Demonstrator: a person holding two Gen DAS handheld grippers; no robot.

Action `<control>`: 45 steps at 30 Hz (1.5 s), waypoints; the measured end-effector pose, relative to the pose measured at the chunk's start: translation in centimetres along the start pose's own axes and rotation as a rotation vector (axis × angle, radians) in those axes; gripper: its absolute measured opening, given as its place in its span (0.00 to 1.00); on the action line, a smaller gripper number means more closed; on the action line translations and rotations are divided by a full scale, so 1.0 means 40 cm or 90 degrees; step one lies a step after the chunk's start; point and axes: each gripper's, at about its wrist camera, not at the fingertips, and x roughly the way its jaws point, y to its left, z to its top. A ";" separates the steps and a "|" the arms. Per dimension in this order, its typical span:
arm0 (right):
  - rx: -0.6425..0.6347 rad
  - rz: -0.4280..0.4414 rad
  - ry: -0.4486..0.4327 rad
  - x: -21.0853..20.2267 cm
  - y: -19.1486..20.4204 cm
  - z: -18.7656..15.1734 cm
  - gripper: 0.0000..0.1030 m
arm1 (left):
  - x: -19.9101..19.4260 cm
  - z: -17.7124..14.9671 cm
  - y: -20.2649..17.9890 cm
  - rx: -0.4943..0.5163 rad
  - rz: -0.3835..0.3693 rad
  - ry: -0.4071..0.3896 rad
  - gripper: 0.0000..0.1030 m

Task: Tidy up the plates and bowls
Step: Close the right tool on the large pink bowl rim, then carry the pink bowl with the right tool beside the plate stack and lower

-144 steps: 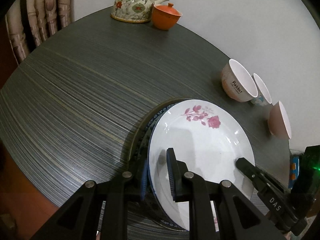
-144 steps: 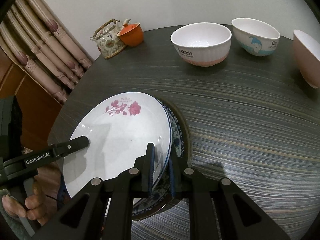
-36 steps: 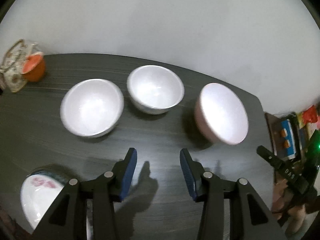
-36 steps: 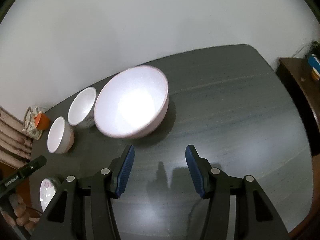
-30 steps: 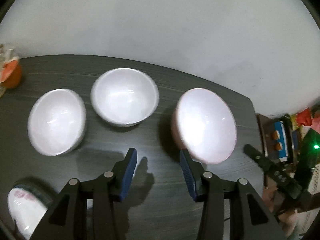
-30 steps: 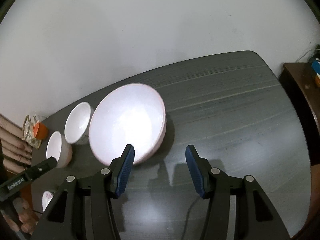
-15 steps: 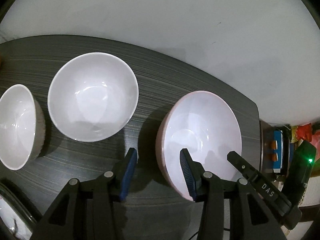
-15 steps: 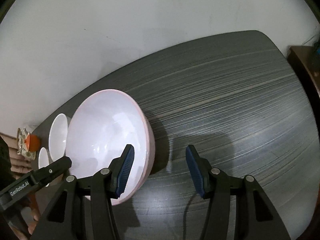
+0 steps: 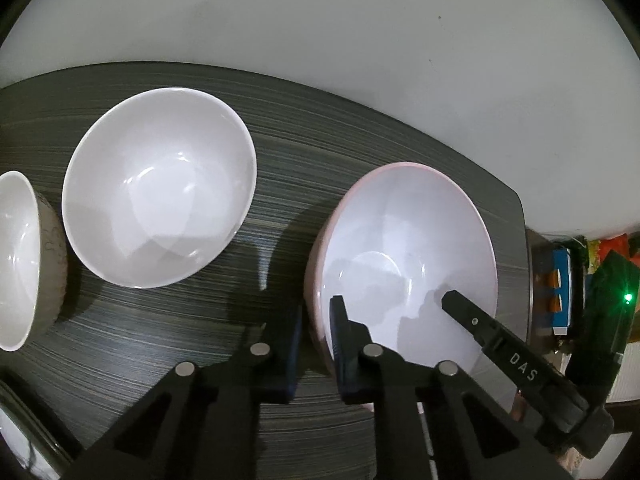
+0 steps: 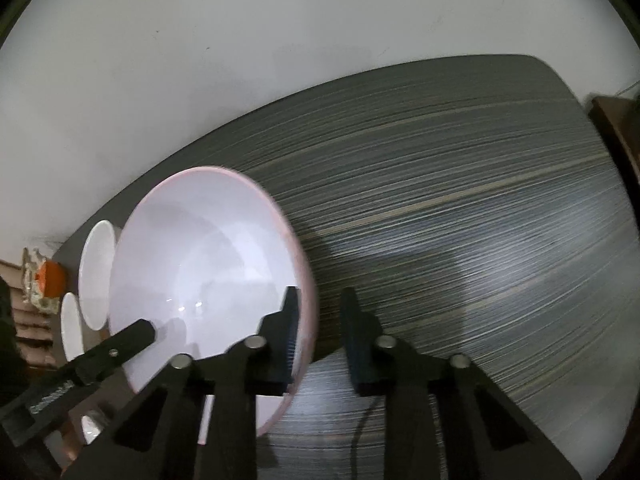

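Both tongs now astride pink bowl (image 9: 408, 240)

"DAS" in white on the right gripper (image 9: 520, 364), left wrist view

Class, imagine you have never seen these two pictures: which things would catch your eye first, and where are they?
The big pink-rimmed bowl dominates, sitting near the right end of the dark striped table. Both claws straddle its rim from opposite sides: the left claw at the near-left edge, the right claw at the right edge, each with one finger inside and one outside. To its left sits a plain white bowl.
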 end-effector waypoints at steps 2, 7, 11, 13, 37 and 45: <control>-0.007 -0.011 0.000 -0.007 0.014 -0.008 0.10 | -0.009 -0.007 -0.005 0.004 0.004 -0.006 0.13; -0.006 -0.011 -0.004 -0.033 0.030 -0.036 0.11 | -0.058 -0.032 0.001 0.020 0.001 -0.019 0.13; -0.012 -0.010 -0.017 -0.078 0.045 -0.070 0.12 | -0.118 -0.054 0.020 0.020 -0.003 -0.023 0.13; -0.008 -0.004 -0.015 -0.098 0.055 -0.094 0.12 | -0.153 -0.076 0.030 0.018 -0.003 -0.024 0.13; -0.050 0.030 0.042 -0.212 0.228 -0.524 0.14 | -0.401 -0.488 0.248 0.000 0.031 -0.006 0.13; -0.052 0.019 0.070 -0.188 0.203 -0.607 0.14 | -0.366 -0.550 0.282 -0.009 0.038 0.015 0.13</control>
